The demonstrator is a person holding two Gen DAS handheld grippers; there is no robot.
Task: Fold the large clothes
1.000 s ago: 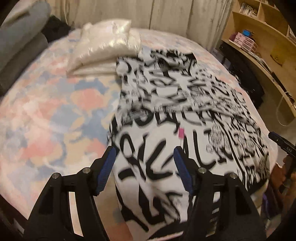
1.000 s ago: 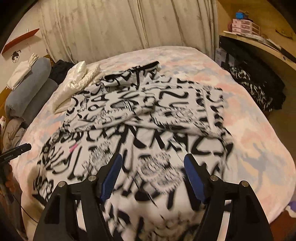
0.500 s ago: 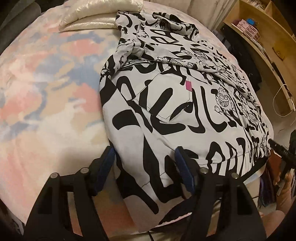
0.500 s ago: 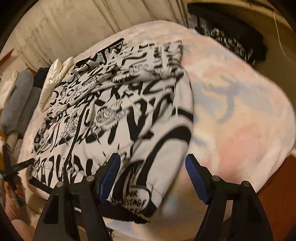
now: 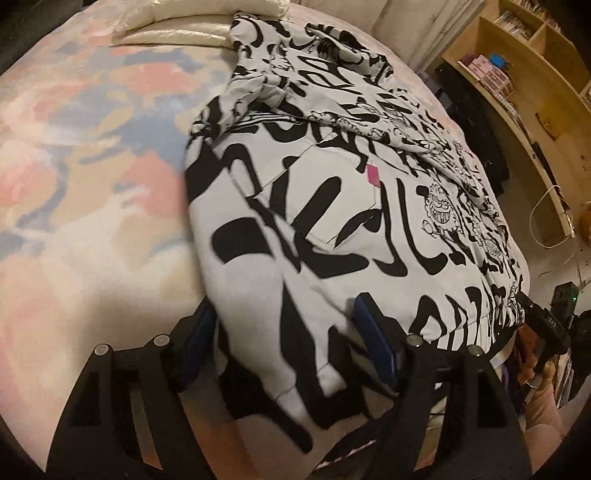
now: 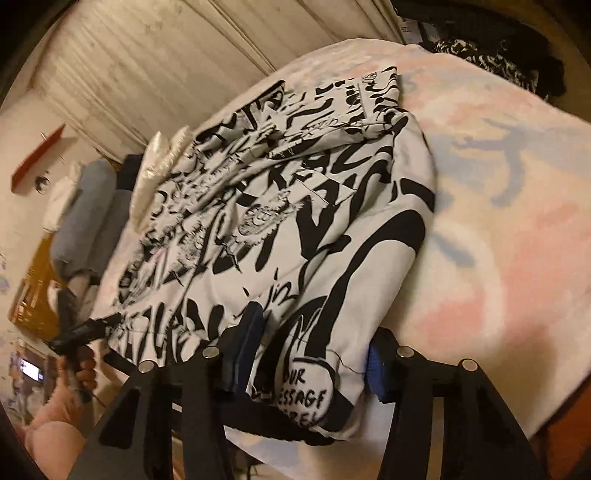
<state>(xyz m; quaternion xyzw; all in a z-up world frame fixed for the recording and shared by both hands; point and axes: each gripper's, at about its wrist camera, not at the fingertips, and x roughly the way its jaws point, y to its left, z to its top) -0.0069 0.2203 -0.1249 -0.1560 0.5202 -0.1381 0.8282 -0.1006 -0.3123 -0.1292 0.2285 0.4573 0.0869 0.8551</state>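
A large white garment with black graffiti print [image 5: 332, 206] lies spread on the bed, its sleeves folded in over the body. My left gripper [image 5: 286, 338] is at the garment's near left hem corner. It is open, with the fabric lying between its blue pads [image 5: 373, 343]. My right gripper [image 6: 310, 356] is at the near right hem corner of the garment [image 6: 295, 221]. Its jaws are closing, the printed corner fills the gap between the pads [image 6: 245, 347], and no squeeze shows. Each view shows the other gripper at the edge, held by a hand [image 6: 77, 373].
A pastel pink and blue blanket [image 5: 92, 166] covers the bed. Cream pillows [image 5: 192, 22] lie at its far end beside a grey bolster [image 6: 85, 206]. Wooden shelves [image 5: 517, 74] and a dark pile of clothes [image 6: 498, 62] stand past the right side, with a curtain [image 6: 166, 74] behind.
Both grippers have dropped down to the garment's near hem. The right jaws have narrowed around the corner of fabric. The left jaws now straddle the other corner.
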